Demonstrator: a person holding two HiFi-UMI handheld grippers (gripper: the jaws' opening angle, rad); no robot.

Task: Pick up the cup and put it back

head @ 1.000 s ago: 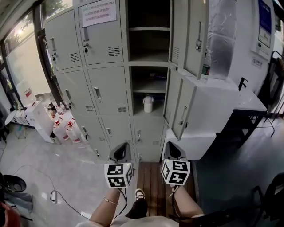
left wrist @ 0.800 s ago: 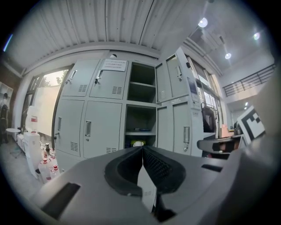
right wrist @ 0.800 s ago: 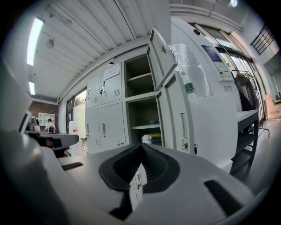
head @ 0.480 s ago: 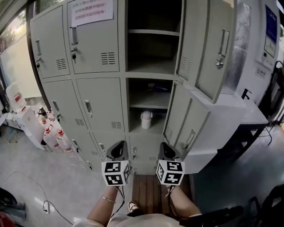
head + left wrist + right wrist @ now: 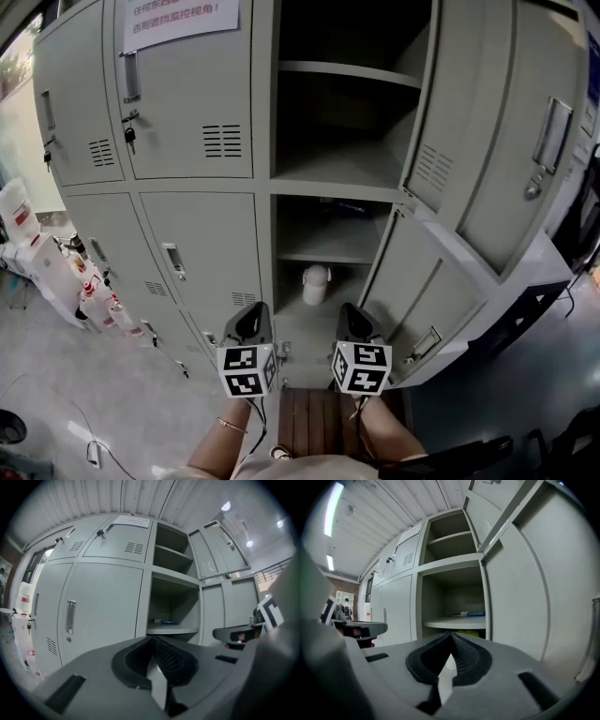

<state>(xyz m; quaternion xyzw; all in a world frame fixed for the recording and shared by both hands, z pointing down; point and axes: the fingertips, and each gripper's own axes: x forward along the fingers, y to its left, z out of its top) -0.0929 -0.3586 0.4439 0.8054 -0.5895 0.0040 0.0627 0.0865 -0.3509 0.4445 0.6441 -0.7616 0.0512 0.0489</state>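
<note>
A white lidded cup stands on the floor of the lower open compartment of a grey locker bank. My left gripper and right gripper are held side by side in front of that compartment, below the cup and apart from it. Both point level at the lockers. The left gripper has its jaw tips touching and holds nothing. The right gripper is likewise shut and holds nothing. In the right gripper view a white patch, probably the cup, shows through the gap under the tips.
Two open locker doors swing out on the right, the lower one close to my right gripper. A blue item lies on the shelf above the cup. Bottles stand on the floor at left. A wooden platform lies underfoot.
Both grippers and the camera have advanced toward the lockers, which now fill the view. The cup's compartment is much nearer. Both grippers stay shut.
</note>
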